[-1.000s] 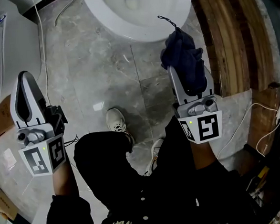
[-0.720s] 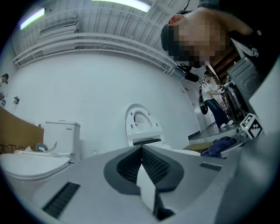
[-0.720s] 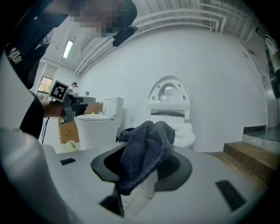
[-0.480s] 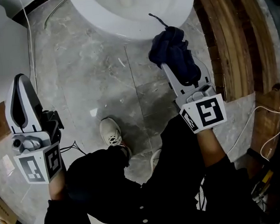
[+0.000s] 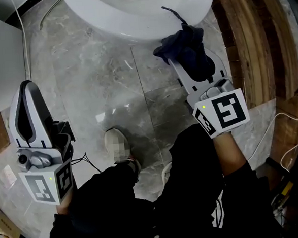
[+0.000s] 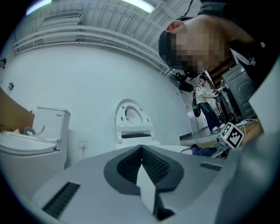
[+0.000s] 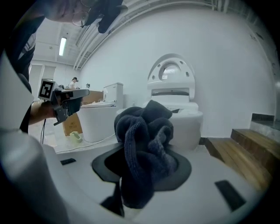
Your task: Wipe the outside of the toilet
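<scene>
- Down at the front right of the toilet (image 5: 142, 20), the dark blue cloth (image 5: 187, 47) is bunched up right at the bowl's rim. From the head view its loose thread lies over the white edge, but I can't tell whether the bunch itself presses on the porcelain.
- Right gripper (image 5: 186, 62): jaws clenched on that cloth. In the right gripper view the cloth (image 7: 146, 153) wells up between the two dark pads and spills over both, hiding the tips, with the toilet dead ahead behind it.
- Left gripper (image 5: 27, 91): jaws drawn together, tips meeting, nothing caught between them. It's well apart from the bowl, out over the grey marble floor (image 5: 110, 78).
- Against half a second ago, the right gripper has swung further in: its marker cube sits higher and more to the right, and the body leans harder up and to the left toward the bowl.
- The cloth has shifted with it and now sits closer under the rim than it did a second back.
- The left gripper has barely changed, just a touch lower in the picture.
- Pose now: the right forearm reaches forward from the dark sleeve, gripper angled in at the bowl, with the wooden step (image 5: 245, 43) just to its right.
- The left hand is held low at the side, its gripper pointing ahead and slightly up, parked.
</scene>
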`<state>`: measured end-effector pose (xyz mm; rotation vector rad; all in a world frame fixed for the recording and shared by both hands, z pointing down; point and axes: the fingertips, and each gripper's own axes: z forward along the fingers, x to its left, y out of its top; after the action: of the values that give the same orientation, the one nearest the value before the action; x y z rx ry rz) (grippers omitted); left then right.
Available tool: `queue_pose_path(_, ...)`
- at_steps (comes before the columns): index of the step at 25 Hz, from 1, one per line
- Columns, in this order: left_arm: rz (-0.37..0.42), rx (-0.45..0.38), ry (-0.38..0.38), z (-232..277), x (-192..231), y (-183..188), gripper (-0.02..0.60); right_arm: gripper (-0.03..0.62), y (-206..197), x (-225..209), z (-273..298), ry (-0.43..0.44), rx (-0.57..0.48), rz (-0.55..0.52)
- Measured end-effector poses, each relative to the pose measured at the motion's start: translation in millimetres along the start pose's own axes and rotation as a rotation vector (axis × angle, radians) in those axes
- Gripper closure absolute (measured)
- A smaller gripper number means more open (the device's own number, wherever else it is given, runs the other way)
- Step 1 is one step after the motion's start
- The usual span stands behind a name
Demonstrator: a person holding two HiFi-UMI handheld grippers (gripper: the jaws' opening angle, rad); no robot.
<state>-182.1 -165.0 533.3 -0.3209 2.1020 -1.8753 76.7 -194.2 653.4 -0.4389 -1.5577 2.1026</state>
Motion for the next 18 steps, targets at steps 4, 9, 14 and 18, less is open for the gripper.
queue_pose_path(4,-0.03,0.0,0.0,-1.8,-2.0,-12.3,0.572,0.434,-6.2,-2.0,7.9,0.005,0.01,0.015)
queue_pose_path(9,-0.057,0.016,-0.016,-5.4,-9.2,-29.1,0.572,0.434,-22.3,-3.5,15.5,0.018,0.032,-0.002)
queue_pose_path(14,-0.098,0.021,-0.055,-5.6,-26.9,-41.6,0.572,0.436,-57.9,-7.0,31.7,0.056,0.082,0.057)
queue_pose_path(18,-0.112,0.023,-0.114,-1.0,-39.8,-43.2,0.572,0.436,-72.7,-7.1,43.3,0.074,0.112,0.068)
